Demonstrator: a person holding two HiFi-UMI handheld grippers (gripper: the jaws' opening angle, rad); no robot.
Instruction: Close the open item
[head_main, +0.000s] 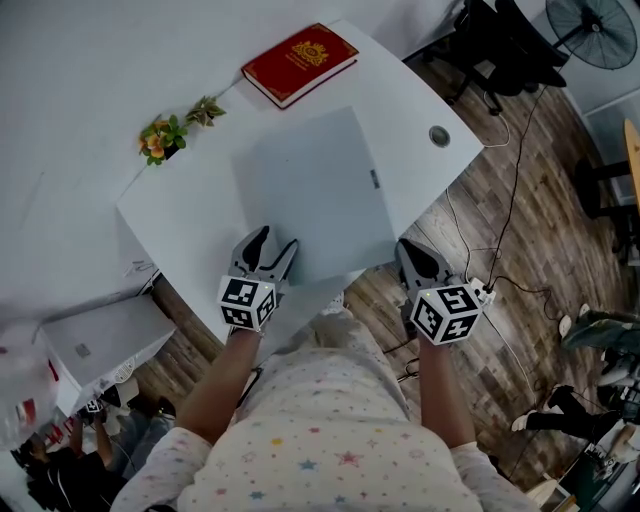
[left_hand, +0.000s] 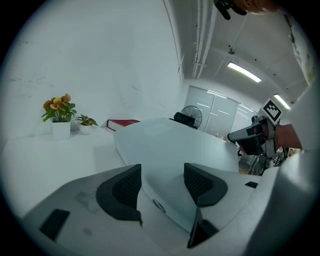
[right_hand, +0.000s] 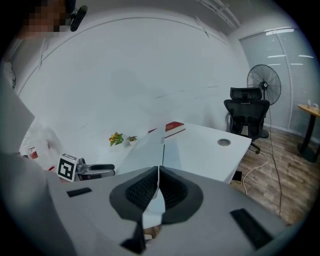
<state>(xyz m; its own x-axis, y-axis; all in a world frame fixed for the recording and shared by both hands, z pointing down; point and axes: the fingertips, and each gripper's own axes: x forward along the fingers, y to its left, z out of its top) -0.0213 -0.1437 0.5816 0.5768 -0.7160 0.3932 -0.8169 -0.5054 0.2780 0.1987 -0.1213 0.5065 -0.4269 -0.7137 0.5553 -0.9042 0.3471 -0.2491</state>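
A pale grey laptop (head_main: 310, 195) lies on the white table (head_main: 180, 215) with its lid down flat; no screen or keyboard shows. My left gripper (head_main: 274, 240) is open at the laptop's near left corner. In the left gripper view its pads (left_hand: 125, 187) stand apart over the lid (left_hand: 175, 145), and the lid's logo lies between them. My right gripper (head_main: 402, 245) is at the near right corner, beside the laptop's edge (right_hand: 161, 142). Its jaws (right_hand: 159, 172) are shut, tips touching, with a pale sliver showing in the slit below.
A red book (head_main: 300, 62) lies at the table's far edge, with two small potted plants (head_main: 160, 138) to its left. A cable grommet (head_main: 439, 135) sits at the right corner. A black office chair (head_main: 500, 50), a fan (head_main: 590, 30) and floor cables (head_main: 520, 290) are to the right.
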